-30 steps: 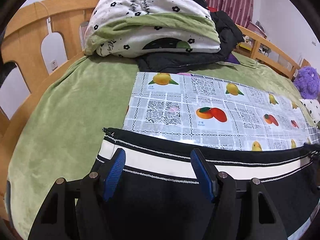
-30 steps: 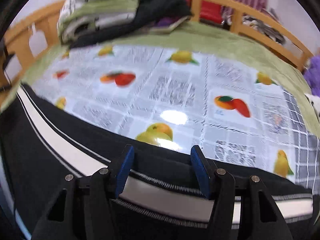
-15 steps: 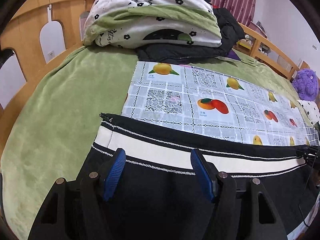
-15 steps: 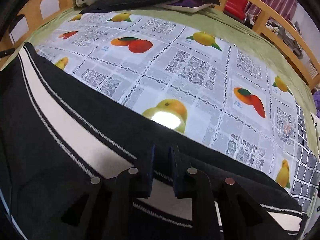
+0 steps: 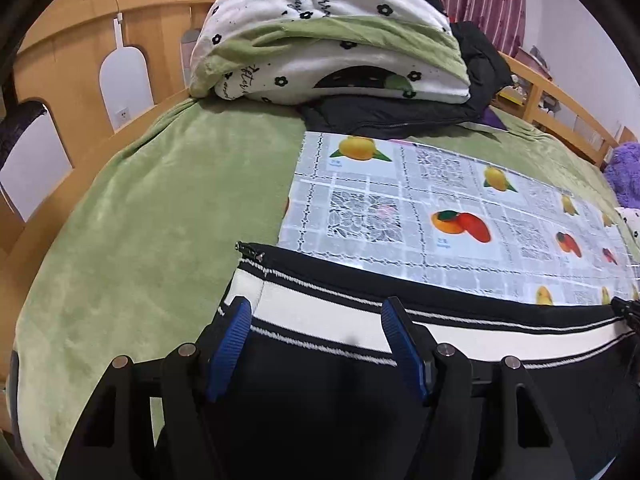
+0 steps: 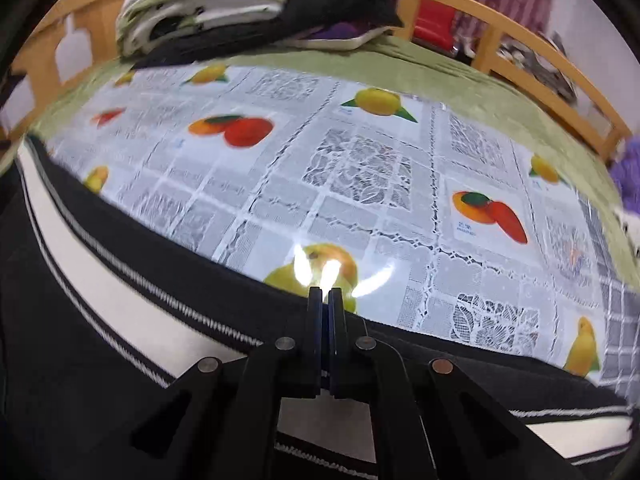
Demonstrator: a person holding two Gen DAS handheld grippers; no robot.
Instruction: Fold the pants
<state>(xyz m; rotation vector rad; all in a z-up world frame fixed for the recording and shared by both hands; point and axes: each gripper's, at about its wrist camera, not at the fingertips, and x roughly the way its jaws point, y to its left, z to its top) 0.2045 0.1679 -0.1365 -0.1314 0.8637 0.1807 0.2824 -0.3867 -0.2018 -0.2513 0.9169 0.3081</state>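
The bed point(image 5: 132, 216) with its green blanket is the largest thing here, and on it lies a shiny fruit-printed tablecloth point(image 6: 360, 168), which I use as the landmark. At the far end of the tablecloth a stack of folded bedding point(image 5: 328, 44) rests on a dark jacket point(image 5: 400, 116).

The pants point(image 5: 328, 380) are black, with a white band point(image 5: 460, 328) edged by thin stripes. They lie on the near edge of the tablecloth, and their left corner goes past it onto the blanket. The band runs along the tablecloth's near border, from left to right, so the long axis visible here goes across the bed. Which end is the waist I cannot tell, because the rest of the garment is hidden below the grippers.

The left gripper point(image 5: 316, 328) is spread wide above the band, near the left corner, and grasps nothing. The right gripper point(image 6: 325, 300) is clenched tight at the far hem of the pants, at the tablecloth's near border. It seems to pinch the dark edge, but the fabric between the fingers is not clearly shown.

My judgement of the risks: if only the right side is lifted, the pants will be pulled crooked and the fold will not be straight. The tablecloth looks slippery, so the garment can slide instead of folding. The right pinch is also shallow, so the hem may slip out.
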